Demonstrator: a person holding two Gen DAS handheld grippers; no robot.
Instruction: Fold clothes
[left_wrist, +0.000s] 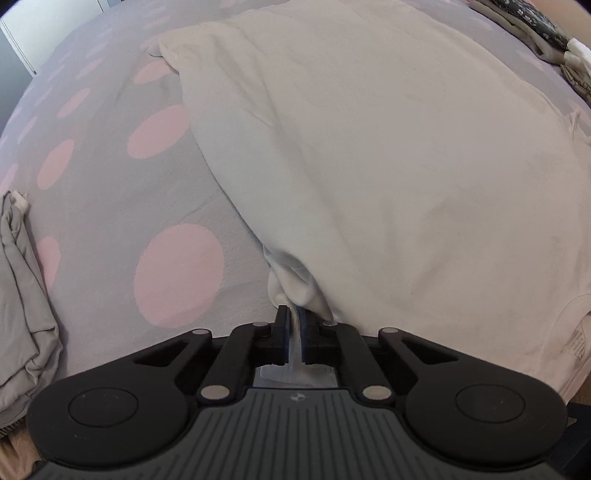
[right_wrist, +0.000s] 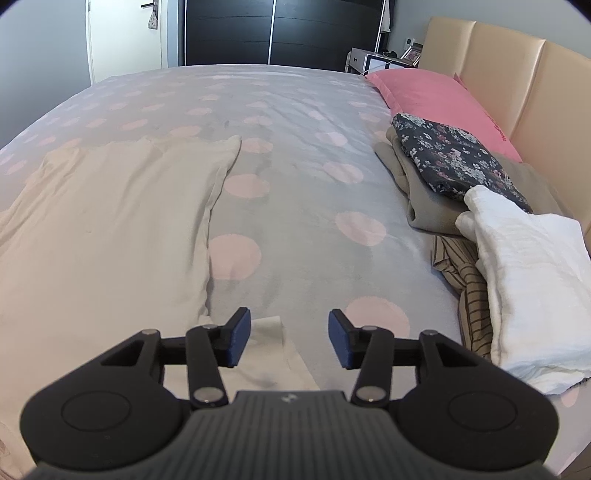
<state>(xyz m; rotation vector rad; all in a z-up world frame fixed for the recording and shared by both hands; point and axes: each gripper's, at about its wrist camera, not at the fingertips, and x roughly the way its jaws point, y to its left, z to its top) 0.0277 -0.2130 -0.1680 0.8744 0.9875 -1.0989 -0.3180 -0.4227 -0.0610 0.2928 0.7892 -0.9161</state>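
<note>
A cream shirt (left_wrist: 369, 147) lies spread on the grey bedspread with pink dots (left_wrist: 110, 203). My left gripper (left_wrist: 294, 317) is shut on a bunched edge of the shirt at its near left side, and the cloth rises into the jaws. In the right wrist view the same shirt (right_wrist: 110, 229) lies at the left. My right gripper (right_wrist: 290, 338) is open and empty, low over the bedspread (right_wrist: 295, 206) beside the shirt's right edge, with a cream flap of the shirt (right_wrist: 271, 347) under its left finger.
A grey garment (left_wrist: 22, 302) lies crumpled at the left edge. A pile of clothes (right_wrist: 461, 177) with a floral piece, a striped piece and a white towel (right_wrist: 532, 295) sits at the right by a pink pillow (right_wrist: 424, 92) and the headboard (right_wrist: 517, 81).
</note>
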